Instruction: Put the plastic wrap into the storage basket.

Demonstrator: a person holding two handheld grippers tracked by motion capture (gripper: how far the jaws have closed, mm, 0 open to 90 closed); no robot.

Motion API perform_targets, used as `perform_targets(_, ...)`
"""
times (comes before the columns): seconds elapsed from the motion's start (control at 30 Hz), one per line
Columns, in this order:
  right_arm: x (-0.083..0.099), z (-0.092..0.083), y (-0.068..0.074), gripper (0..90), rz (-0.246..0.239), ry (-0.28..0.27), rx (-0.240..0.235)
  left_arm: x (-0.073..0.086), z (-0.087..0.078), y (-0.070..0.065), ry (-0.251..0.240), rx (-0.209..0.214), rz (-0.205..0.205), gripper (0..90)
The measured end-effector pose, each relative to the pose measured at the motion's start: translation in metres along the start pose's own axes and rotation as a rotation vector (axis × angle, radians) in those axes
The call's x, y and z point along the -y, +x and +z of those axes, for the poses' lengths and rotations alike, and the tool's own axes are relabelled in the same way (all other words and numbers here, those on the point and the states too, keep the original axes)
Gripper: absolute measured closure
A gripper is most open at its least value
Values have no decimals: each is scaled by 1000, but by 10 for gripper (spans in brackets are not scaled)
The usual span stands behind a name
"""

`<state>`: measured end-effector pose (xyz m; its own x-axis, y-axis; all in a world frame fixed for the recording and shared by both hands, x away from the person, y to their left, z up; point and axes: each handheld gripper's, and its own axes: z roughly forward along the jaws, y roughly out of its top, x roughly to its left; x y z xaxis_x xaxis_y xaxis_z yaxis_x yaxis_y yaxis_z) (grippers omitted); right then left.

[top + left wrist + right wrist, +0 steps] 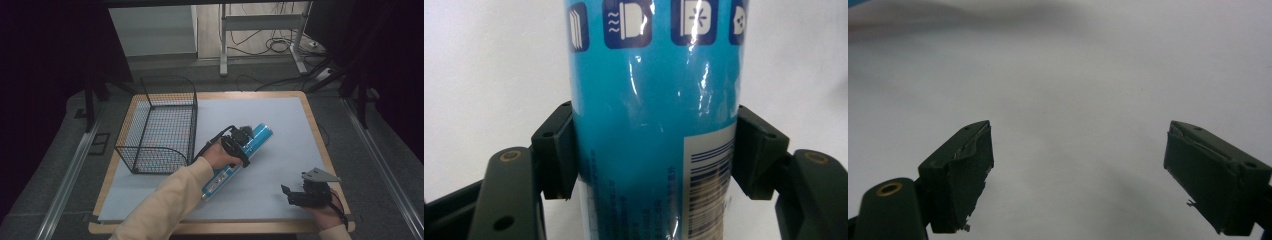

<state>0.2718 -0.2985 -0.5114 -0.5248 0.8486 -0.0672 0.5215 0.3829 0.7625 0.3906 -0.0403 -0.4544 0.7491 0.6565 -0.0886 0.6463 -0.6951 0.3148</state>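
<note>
A long blue tube (239, 156) wrapped in shiny film lies slantwise over the white table cover, its far end pointing up and right. My left gripper (239, 145) is shut on the tube near its middle. In the left gripper view both black pads (555, 150) press on the sides of the tube (654, 100), which carries white icons and a barcode label. My right gripper (291, 196) rests low near the table's front right corner, held by a hand, apart from the tube. Its jaws stand wide open in the right gripper view (1078, 170) with bare white cover between them.
A black wire basket (160, 125) stands on the left part of the table, just left of the tube. The wooden table edge (320, 135) rims the white cover. Beyond the table lie a dark floor, desk legs and cables.
</note>
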Motion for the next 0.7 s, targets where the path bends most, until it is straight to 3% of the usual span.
perform_targets(0.43,-1,-1,0,127,5,-4,-4,-6,-36,-1,-39,-13,28,315)
perform_targets(0.7,-1,-1,1,127,5,-7,-4,-9,-60,1,-74,-30,25,315)
